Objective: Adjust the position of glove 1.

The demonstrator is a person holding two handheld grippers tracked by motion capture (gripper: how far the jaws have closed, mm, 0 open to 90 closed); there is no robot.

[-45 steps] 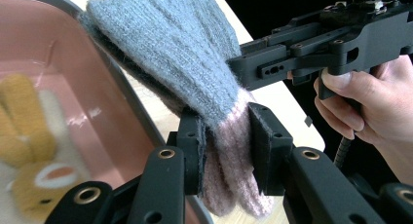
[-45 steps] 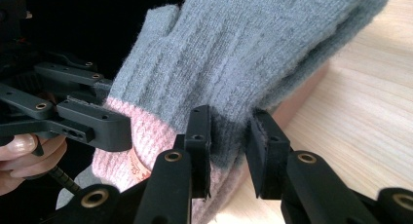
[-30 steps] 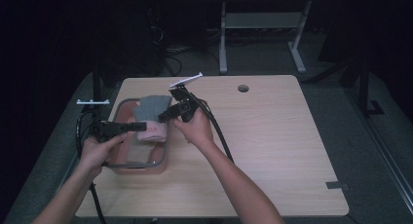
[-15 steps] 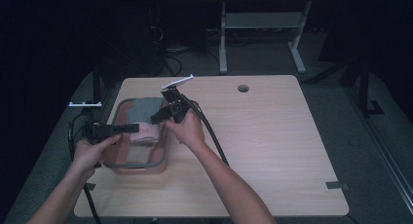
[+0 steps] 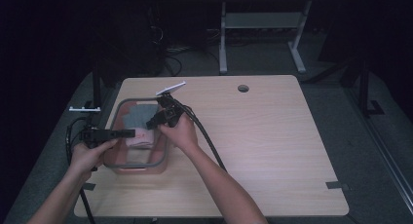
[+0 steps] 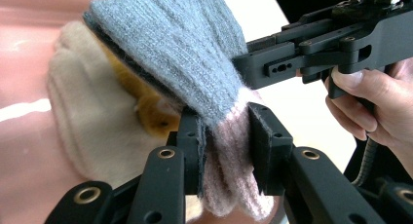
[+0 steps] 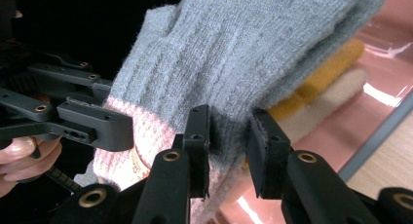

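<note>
Both hand-held grippers pinch one grey-pink sock [image 6: 204, 87], seemingly above pink bin [image 5: 117, 158]

A round hole [image 5: 243, 88] is seen in the wooden counter [image 5: 272, 151] toward 12 o'clock. Dark tape [image 5: 336, 185] is stuck at its 4 o'clock corner. Beyond, a white table frame [image 5: 258, 34] is seen on grey floor [image 5: 380, 112], cables [image 5: 170, 56] lying at 11 o'clock.

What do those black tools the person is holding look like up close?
Both are black metal. The left gripper has two flat fingers with dark padding, on arms fixed by brass-ringed bolts. The right gripper is built alike, and carries a pale flat plate on top. A thick black cable trails from it. The person's forearms are bare, with no sleeves in view.
</note>
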